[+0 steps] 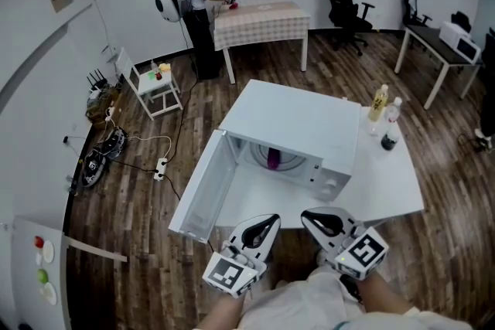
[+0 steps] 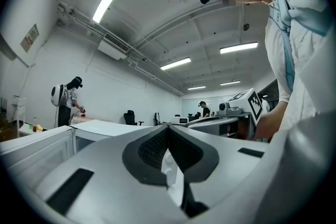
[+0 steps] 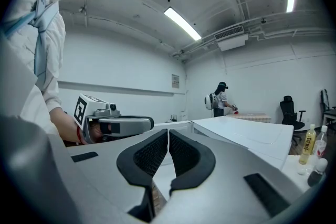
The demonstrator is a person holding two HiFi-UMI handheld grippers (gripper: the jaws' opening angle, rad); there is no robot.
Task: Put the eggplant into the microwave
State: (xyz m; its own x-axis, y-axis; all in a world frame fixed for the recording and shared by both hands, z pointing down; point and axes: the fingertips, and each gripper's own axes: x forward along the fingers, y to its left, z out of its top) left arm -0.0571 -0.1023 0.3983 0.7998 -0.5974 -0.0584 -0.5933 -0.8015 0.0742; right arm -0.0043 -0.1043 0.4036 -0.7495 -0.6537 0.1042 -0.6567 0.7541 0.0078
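Observation:
The purple eggplant (image 1: 273, 158) lies inside the white microwave (image 1: 309, 127), whose door (image 1: 203, 185) hangs wide open to the left. Both grippers hover side by side in front of the table's near edge, short of the microwave's opening. My left gripper (image 1: 267, 224) is shut with nothing between its pads (image 2: 157, 147). My right gripper (image 1: 315, 219) is also shut and empty, its pads (image 3: 181, 152) meeting at the tips. The microwave's top (image 3: 252, 131) shows ahead in the right gripper view. Neither gripper view shows the eggplant.
The microwave stands on a white table (image 1: 390, 185) with two bottles (image 1: 379, 103) at its far right. A person (image 1: 193, 4) works at a checkered table (image 1: 259, 18) far back. A white stool (image 1: 155, 85) and cables (image 1: 147, 154) lie to the left.

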